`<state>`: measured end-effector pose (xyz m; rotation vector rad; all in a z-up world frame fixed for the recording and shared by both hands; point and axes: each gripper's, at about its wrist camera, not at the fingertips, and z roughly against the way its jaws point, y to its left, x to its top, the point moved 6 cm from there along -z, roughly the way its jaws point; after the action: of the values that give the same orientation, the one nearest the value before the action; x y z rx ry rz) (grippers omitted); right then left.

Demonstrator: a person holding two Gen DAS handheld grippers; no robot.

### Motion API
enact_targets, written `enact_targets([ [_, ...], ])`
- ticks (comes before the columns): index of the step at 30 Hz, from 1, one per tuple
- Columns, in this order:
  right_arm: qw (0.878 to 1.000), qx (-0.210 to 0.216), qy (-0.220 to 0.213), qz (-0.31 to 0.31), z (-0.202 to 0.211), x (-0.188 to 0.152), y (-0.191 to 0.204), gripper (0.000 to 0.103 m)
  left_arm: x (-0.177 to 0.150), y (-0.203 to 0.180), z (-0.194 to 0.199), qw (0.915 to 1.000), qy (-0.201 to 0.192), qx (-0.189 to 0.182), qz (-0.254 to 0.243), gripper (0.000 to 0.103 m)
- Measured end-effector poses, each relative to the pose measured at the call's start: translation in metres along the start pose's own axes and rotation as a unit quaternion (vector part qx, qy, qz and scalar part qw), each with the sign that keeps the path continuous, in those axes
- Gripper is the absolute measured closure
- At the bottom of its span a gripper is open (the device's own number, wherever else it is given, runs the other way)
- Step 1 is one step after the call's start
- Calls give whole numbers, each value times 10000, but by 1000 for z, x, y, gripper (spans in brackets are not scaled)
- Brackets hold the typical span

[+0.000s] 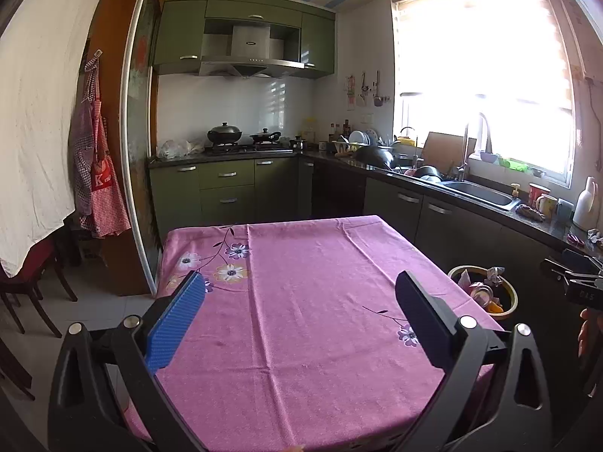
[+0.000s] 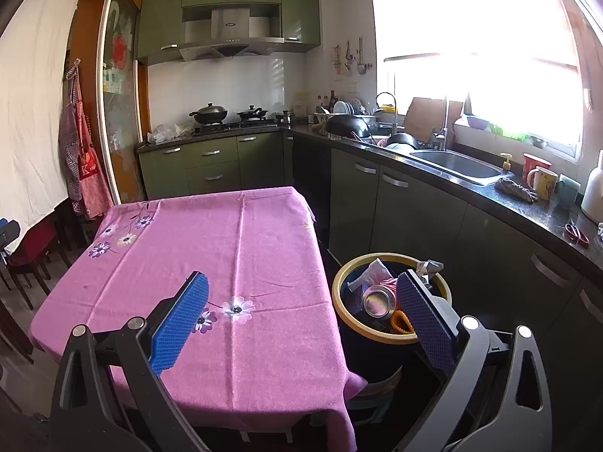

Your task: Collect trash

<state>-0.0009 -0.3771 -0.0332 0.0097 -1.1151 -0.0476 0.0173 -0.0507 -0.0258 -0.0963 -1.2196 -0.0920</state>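
A white letter "K" on the red checked apron [image 1: 103, 184] hanging at far left; no other writing legible.

Table under a pink flowered tablecloth [image 1: 301, 301] filling the near middle. Dark red chair [image 1: 30, 282] at far left beside it. Green cabinets [image 1: 226, 184] along the far wall, two lidded woks [image 1: 224, 133] on the stove, steel range hood [image 1: 250, 51] above. Counter running along the right under a bright window [image 1: 486, 75]: dish rack [image 2: 345, 111], steel sink [image 2: 458, 164] with tap, red mug [image 2: 531, 165], cream mug [image 2: 544, 182], white jug [image 2: 595, 192], red-handled scissors [image 2: 576, 234].

Left gripper [image 1: 299, 314] held above the near part of the table, jaws spread wide, nothing between them. Right gripper [image 2: 301, 318] likewise spread wide and empty, straddling the table's right edge, its right finger overlapping the bin's near rim in the right wrist view; touching or not, impossible to tell.

Dark trash bin [image 2: 392, 333] with a yellow rim standing on the floor just right of the table, between table and counter cabinets. Inside: a crushed drink can [image 2: 378, 301] with its silver end up, crumpled white paper [image 2: 373, 271], a grey wrapper [image 2: 429, 266] at the far rim, an orange scrap [image 2: 401, 322] near the front.
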Motion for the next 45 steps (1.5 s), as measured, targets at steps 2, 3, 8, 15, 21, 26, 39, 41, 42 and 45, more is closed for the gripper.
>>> enact_targets([
  [2,10000,6,12,-11,-2,0,0,5,-1,-1,-2,10000,27,-15,9,7],
  [3,10000,11,17,-13,-2,0,0,5,-1,-1,-3,10000,38,-15,12,7],
  [8,10000,27,51,-19,-6,0,1,5,-2,-1,-7,9999,102,-25,23,7],
  [15,10000,45,59,-34,-10,-1,0,5,-1,-2,-8,9999,120,-50,16,7],
  [21,10000,52,57,-44,-10,-1,0,5,-1,-5,-8,9999,137,-62,1,7],
  [26,9999,59,65,-71,-11,-2,-2,5,-2,-7,-8,9999,152,-82,-11,7],
  [39,9999,75,96,-89,-15,-3,-2,5,-2,-9,-11,9997,212,-103,-11,7],
  [41,9999,73,102,-89,-15,-3,-2,5,-2,-8,-12,9997,225,-103,-18,7],
  [42,9999,73,105,-89,-15,-4,-2,5,-2,-8,-12,9997,232,-110,-20,7],
  [45,9999,74,111,-85,-16,-4,-2,5,-2,-8,-12,9997,237,-113,-22,7],
])
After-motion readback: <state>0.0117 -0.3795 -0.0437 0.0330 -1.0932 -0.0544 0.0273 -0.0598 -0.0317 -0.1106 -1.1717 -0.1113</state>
